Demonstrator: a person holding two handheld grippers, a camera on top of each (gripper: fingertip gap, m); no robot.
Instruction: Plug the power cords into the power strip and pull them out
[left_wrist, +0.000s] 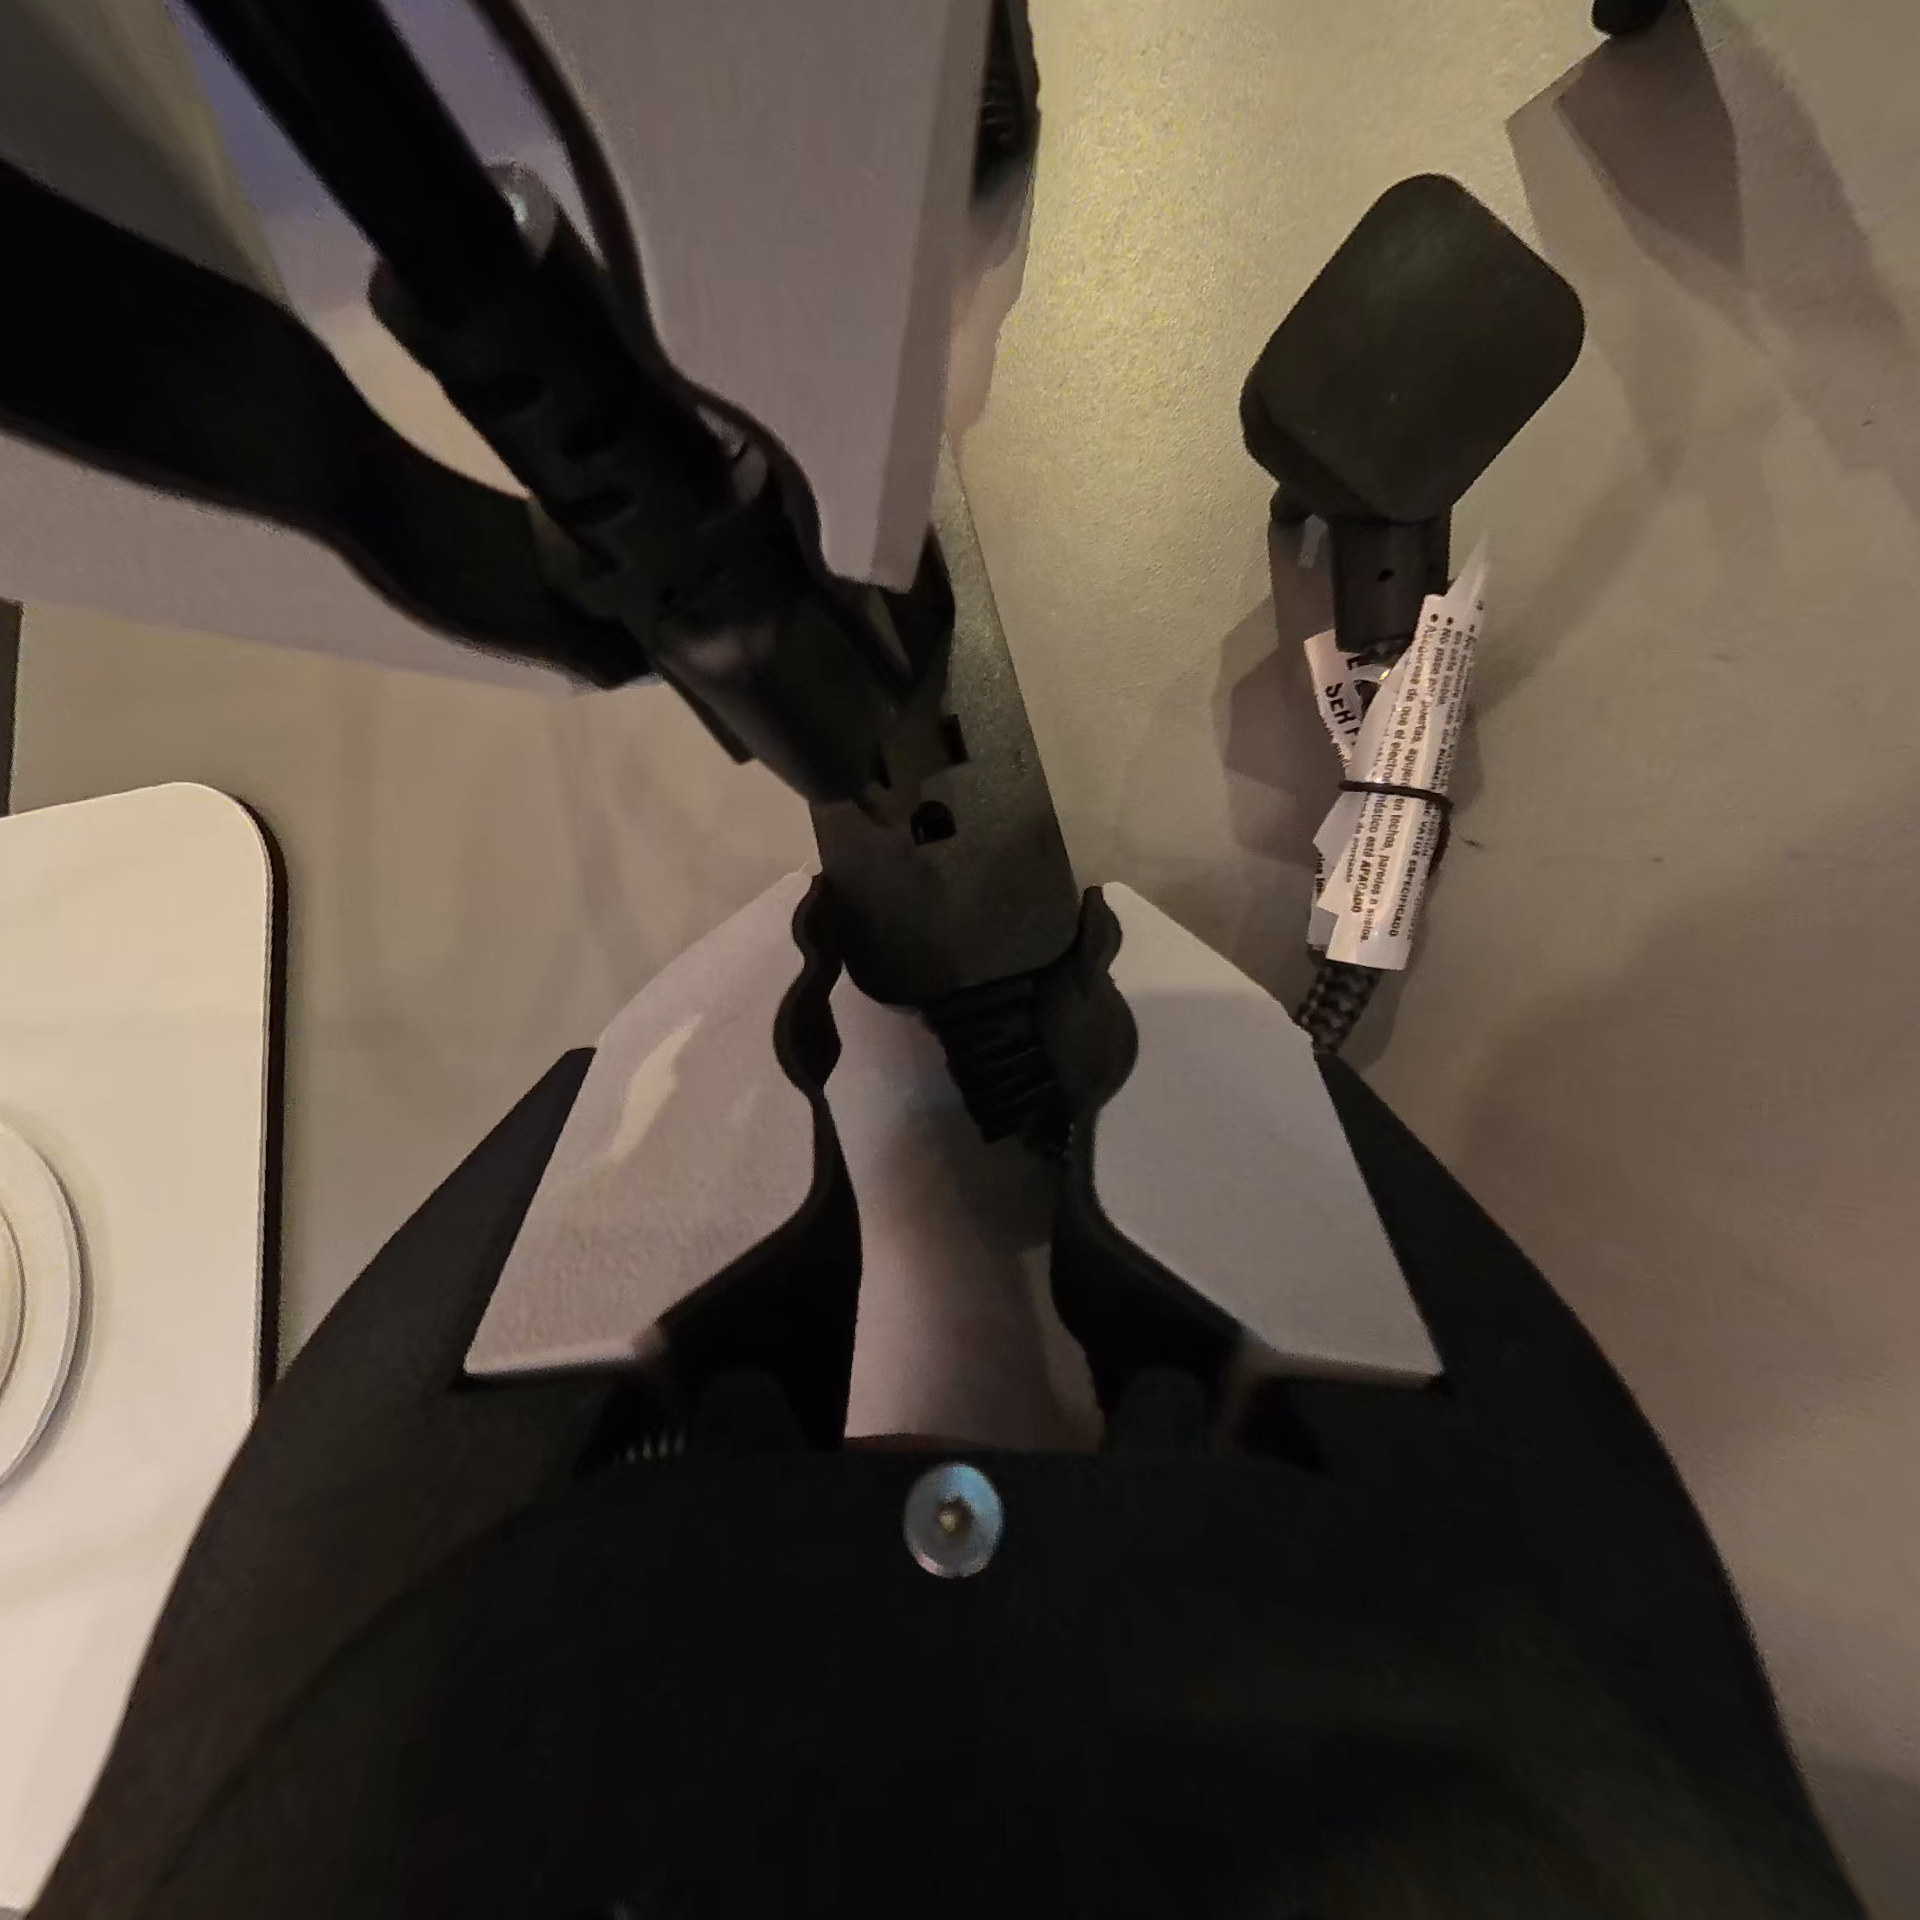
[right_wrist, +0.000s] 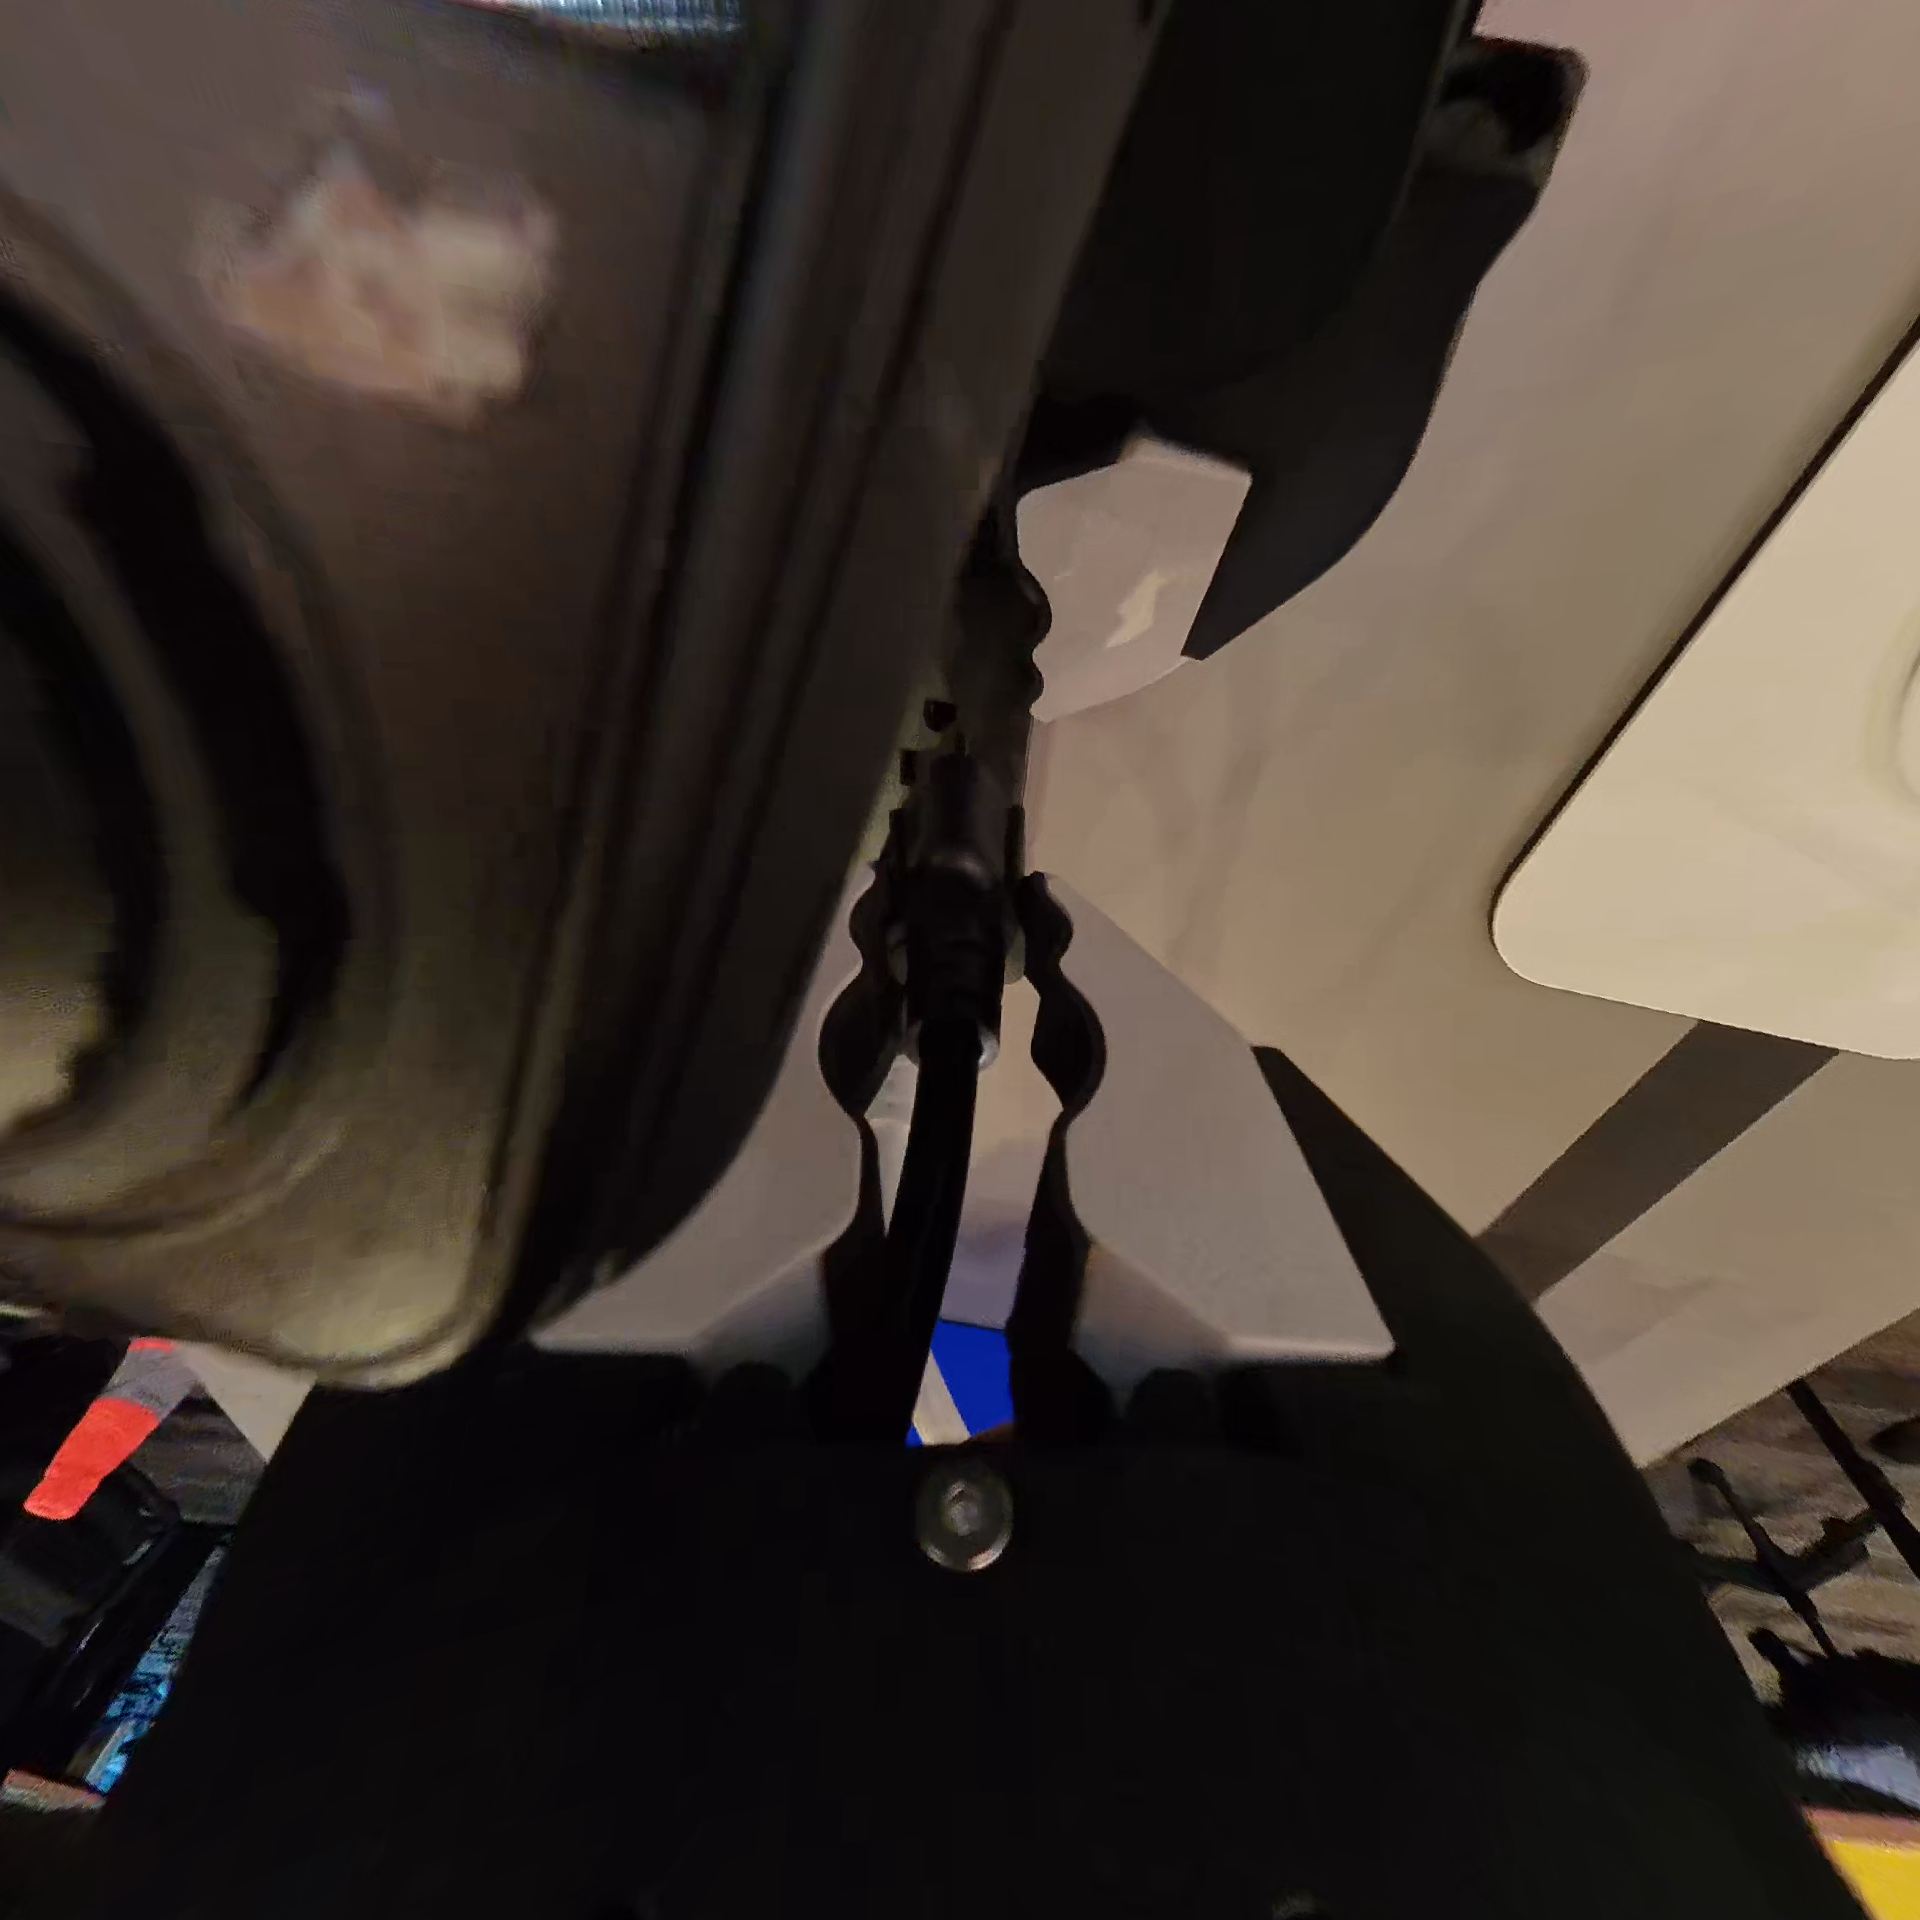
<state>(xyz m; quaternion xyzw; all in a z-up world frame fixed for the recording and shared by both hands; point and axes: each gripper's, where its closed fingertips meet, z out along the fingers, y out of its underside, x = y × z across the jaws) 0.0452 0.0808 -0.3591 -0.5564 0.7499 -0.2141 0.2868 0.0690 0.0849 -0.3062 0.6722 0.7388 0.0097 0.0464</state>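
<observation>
My left gripper (left_wrist: 956, 935) is shut on the cord end of a dark grey power strip (left_wrist: 977, 790) and holds it over the pale table. My right gripper (right_wrist: 956, 914) comes in from the top left of the left wrist view and is shut on a black plug (left_wrist: 769, 686). The plug's front end meets a socket on the strip; I cannot tell how deep it sits. In the right wrist view the plug (right_wrist: 961, 831) sits between my fingers and its black cord (right_wrist: 935, 1143) runs back between them. A second black plug (left_wrist: 1423, 353) lies loose on the table to the right.
White paper labels (left_wrist: 1371, 790) are tied round the loose plug's braided cord. A white rounded board (left_wrist: 135, 1039) lies at the left, and shows in the right wrist view (right_wrist: 1714, 831). The left gripper's body (right_wrist: 364, 675) fills the left of the right wrist view. The left gripper's tips are roughly 6 cm from the right gripper's.
</observation>
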